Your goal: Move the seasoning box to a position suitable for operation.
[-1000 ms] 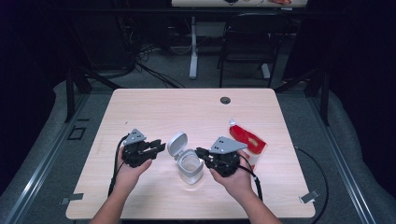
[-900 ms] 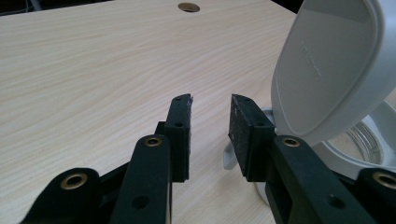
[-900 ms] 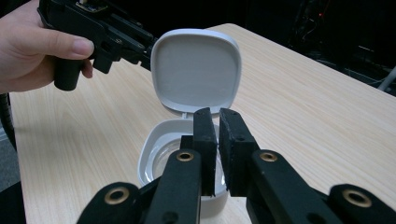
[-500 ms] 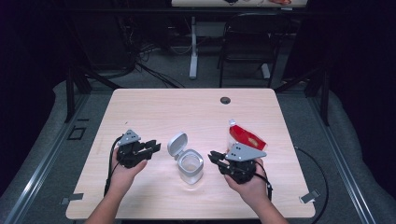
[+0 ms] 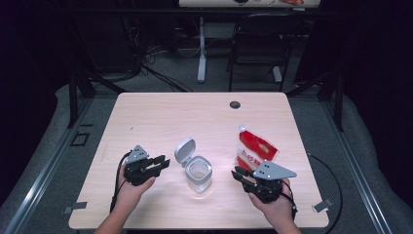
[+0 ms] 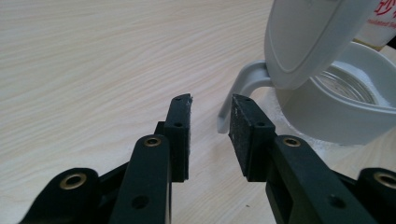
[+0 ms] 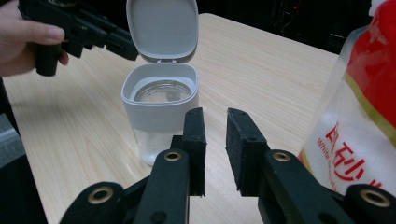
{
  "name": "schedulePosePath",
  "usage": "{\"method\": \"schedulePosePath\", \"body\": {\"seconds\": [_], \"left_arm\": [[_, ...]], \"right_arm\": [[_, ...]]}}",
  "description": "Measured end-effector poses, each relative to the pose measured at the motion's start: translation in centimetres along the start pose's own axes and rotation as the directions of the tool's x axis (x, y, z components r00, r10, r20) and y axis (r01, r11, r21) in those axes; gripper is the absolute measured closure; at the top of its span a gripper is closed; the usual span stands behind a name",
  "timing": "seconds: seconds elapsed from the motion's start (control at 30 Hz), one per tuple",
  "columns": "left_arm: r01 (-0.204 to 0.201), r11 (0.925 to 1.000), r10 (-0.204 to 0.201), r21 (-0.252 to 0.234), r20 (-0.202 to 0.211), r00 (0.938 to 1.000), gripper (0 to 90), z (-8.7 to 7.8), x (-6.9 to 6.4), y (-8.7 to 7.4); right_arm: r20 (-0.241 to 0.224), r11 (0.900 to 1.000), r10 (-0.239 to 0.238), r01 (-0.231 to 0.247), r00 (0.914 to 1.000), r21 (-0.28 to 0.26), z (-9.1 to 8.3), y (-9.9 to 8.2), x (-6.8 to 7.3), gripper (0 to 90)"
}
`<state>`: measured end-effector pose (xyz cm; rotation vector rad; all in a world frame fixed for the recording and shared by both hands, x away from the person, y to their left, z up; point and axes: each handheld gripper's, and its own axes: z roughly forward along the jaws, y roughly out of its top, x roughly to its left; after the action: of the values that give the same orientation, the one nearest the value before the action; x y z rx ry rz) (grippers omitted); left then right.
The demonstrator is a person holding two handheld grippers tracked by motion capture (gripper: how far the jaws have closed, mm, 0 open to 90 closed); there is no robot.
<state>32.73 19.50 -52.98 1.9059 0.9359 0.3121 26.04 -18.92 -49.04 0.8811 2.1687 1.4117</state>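
Wooden table seen from the high view, with a clear jar that has a white collar and a flip lid standing open, sitting a bit toward 6 o'clock of the table centre. Lid is hinged on the jar's 10 o'clock side and tilts up and back. Jar looks mostly empty, with some white residue at the bottom in the right gripper view. Red and white pouch stands at about 2 o'clock of the jar, near but apart from it, white cap on top. Left gripper is at 9 o'clock of the jar, held in the person's left hand, jaws pointing toward the jar and parted with nothing between them. In the left gripper view the gap between the pads is clear, and the lid's hinge arm sits just beyond the tips, not touched; whether the right pad grazes it I can't tell for sure. Right gripper is at 3 o'clock of the jar, held in the right hand, just at 6 o'clock of the pouch, with a grey plate on top. Its jaws have just been opening, the gap is narrow, and nothing is pinched; the right gripper view shows bare table through the gap. Pouch fills the 3 o'clock side of that view. Black grommet hole at the table's 12 o'clock edge.
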Motion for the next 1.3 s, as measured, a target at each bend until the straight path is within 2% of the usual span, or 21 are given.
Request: {"method": "schedulePosePath", "body": {"seconds": [0.33,0.57,0.63,0.67,0.77,0.87,0.93,0.97,1.07,1.3], "left_arm": [[-0.031,0.9991,0.031,0.027,0.007,0.9995,71.2,2.4,-1.2,-0.6],[-0.052,0.9977,0.052,0.043,-0.011,0.9986,72.5,3.9,-1.8,-0.6],[-0.046,0.998,0.046,0.044,-0.002,0.999,74.5,4.3,-1.8,-0.5],[-0.047,0.9979,0.046,0.045,0.011,0.9989,79.2,4.4,-1.9,-0.5],[-0.072,0.9962,0.073,0.047,-0.017,0.9972,81.4,4.9,-2.2,-0.3],[-0.064,0.997,0.064,0.044,-0.012,0.9979,81.6,5.1,-2.0,-0.2],[-0.056,0.9978,0.057,0.033,-0.019,0.9982,89.4,5.2,-1.8,-0.2],[-0.04,0.9987,0.04,0.032,-0.014,0.9991,89.6,5.2,-1.6,-0.1],[-0.023,0.9993,0.023,0.03,-0.023,0.9995,88.0,5.6,-1.3,0.0],[-0.017,0.9994,0.018,0.029,-0.004,0.9998,87.7,6.3,-0.9,0.2]], "right_arm": [[-0.013,0.9992,0.039,-0.039,0.9992,0.004,0.1,-1.1,-0.3,75.6],[-0.02,0.9987,0.05,-0.05,0.9985,0.008,0.2,-1.3,-0.5,75.0],[-0.017,0.9985,0.055,-0.054,0.9984,0.006,0.1,-1.4,-0.5,75.0],[-0.014,0.9986,0.052,-0.052,0.9985,0.008,0.0,-1.5,-0.5,75.0],[-0.01,0.9983,0.058,-0.058,0.9983,0.004,-0.2,-1.5,-0.6,75.0],[-0.007,0.998,0.063,-0.063,0.998,-0.005,-0.4,-1.6,-0.7,74.8],[-0.002,0.9979,0.065,-0.065,0.9979,-0.004,-0.6,-1.6,-0.8,74.7],[0.0,0.9978,0.066,-0.066,0.9978,-0.002,-0.7,-1.7,-0.8,74.5],[0.004,0.9975,0.071,-0.071,0.9975,-0.007,-0.8,-1.7,-0.9,74.3],[0.014,0.9961,0.088,-0.088,0.996,-0.011,-1.1,-1.7,-1.2,74.0]]}}
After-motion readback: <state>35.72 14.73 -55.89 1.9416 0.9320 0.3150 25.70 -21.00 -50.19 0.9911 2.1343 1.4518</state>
